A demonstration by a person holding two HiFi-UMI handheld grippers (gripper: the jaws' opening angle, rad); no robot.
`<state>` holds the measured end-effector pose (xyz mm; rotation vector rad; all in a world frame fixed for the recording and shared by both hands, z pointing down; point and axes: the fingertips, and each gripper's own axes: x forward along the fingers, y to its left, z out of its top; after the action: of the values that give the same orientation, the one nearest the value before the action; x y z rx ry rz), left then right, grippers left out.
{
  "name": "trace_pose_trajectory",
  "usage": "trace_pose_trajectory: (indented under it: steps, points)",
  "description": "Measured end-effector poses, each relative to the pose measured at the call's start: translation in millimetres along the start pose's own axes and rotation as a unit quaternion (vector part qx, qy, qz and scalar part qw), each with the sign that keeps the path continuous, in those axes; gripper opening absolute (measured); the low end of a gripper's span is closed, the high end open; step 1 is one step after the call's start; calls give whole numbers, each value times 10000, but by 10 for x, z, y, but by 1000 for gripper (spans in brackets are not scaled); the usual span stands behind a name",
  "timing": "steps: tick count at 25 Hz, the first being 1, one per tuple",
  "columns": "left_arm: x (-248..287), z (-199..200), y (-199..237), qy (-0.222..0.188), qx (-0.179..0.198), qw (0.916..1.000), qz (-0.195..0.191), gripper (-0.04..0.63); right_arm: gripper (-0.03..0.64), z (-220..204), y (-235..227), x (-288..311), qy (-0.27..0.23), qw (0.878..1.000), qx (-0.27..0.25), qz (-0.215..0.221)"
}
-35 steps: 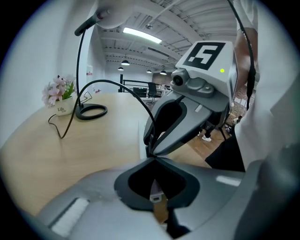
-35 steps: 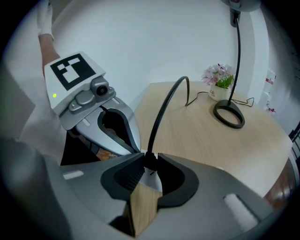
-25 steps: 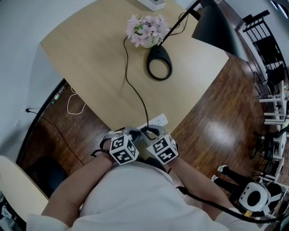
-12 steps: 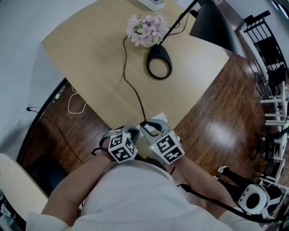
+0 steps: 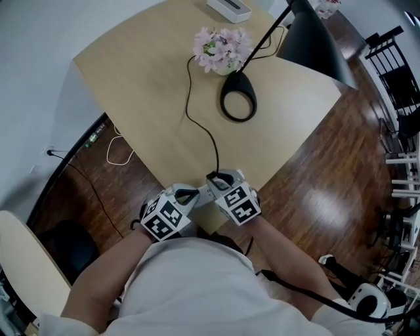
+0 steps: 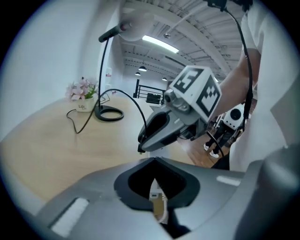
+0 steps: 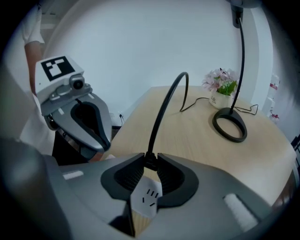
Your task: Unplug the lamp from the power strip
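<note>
Right gripper (image 7: 150,159) is pressed together on the black plug (image 7: 150,163), pinching it right at the tips. The plug sits on the white power strip (image 7: 146,199), whose socket holes show just under my jaws at the near edge of the tabletop (image 5: 144,85). Left gripper (image 6: 155,161) is just beside the right one, jaws pointing toward it. It is clamped on the end of the power strip, and a thin white slice shows between the pads. The two grippers are close together but not touching. The black cord (image 7: 161,117) rises straight out of the plug, arcs up ahead of the right gripper, then runs along the tabletop to the lamp base (image 7: 229,125), a black ring well ahead and a bit right. The lamp stem goes up from the base, and the black shade (image 5: 314,39) hangs out past the far right edge. A small pot of pink flowers (image 7: 220,86) stands just behind the base, with the cord looping beside it. A white box (image 5: 230,8) lies at the far edge, well apart from everything near the grippers. Only bare tabletop lies between the grippers and the base, with the cord crossing it. Off to the left of the left gripper and below tabletop level are a loose white cable (image 5: 118,149) on the dark wood floor (image 5: 315,170) and a pale chair seat (image 5: 26,262).
</note>
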<state>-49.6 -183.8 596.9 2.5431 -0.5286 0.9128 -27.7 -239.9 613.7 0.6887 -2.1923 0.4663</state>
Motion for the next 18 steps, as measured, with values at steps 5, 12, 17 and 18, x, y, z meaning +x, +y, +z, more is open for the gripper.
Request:
trace_pose_trajectory:
  steps: [5, 12, 17, 18]
  points:
    - [-455, 20, 11, -376, -451, 9977, 345, 6, 94, -61, -20, 112, 53, 9998, -191, 30]
    - [-871, -2, -149, -735, -1056, 9877, 890, 6, 158, -82, 12, 116, 33, 9987, -470, 172]
    - [-956, 60, -323, -949, -1260, 9797, 1235, 6, 170, -163, -43, -100, -65, 9984, -515, 217]
    - [-978, 71, -368, -987, -1293, 9780, 1310, 6, 170, -192, -50, -151, -88, 9983, -518, 233]
